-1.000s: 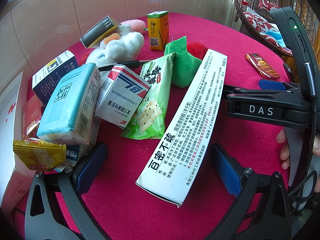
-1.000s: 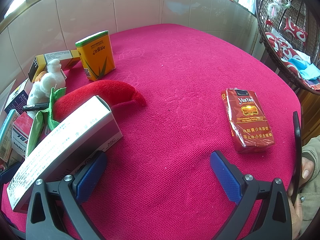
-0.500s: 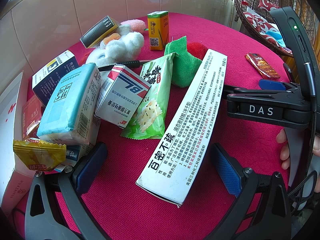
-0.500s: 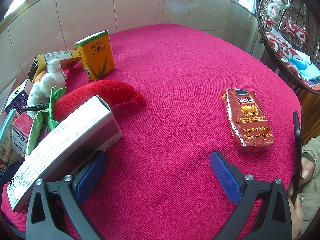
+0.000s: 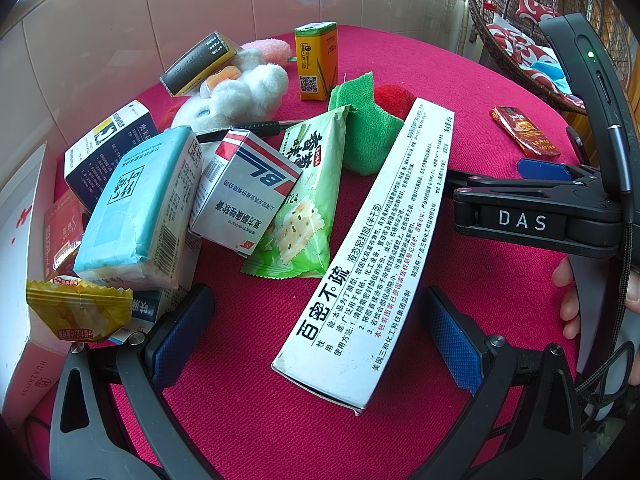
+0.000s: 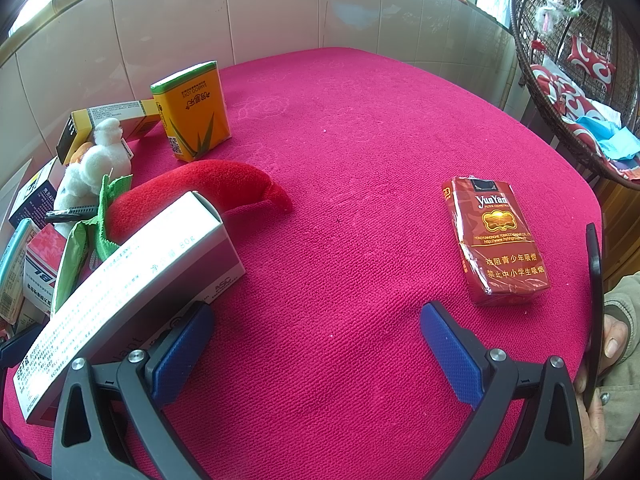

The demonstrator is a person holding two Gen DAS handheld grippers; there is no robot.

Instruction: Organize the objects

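Nothing has moved over the last second. Your left tongs (image 5: 316, 320) stay wide around the long white box (image 5: 372, 248) lying on the bench (image 6: 360, 140); right tongs (image 6: 316, 340) wide, empty, cigarette pack (image 6: 498, 240) just ahead. No grasp started.

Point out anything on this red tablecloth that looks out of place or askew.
The red cigarette pack lies alone on the right side, apart from the heap of boxes at left. The long white sealant box lies askew, propped at its far end on the red plush toy. The blue tissue pack tilts atop other boxes.
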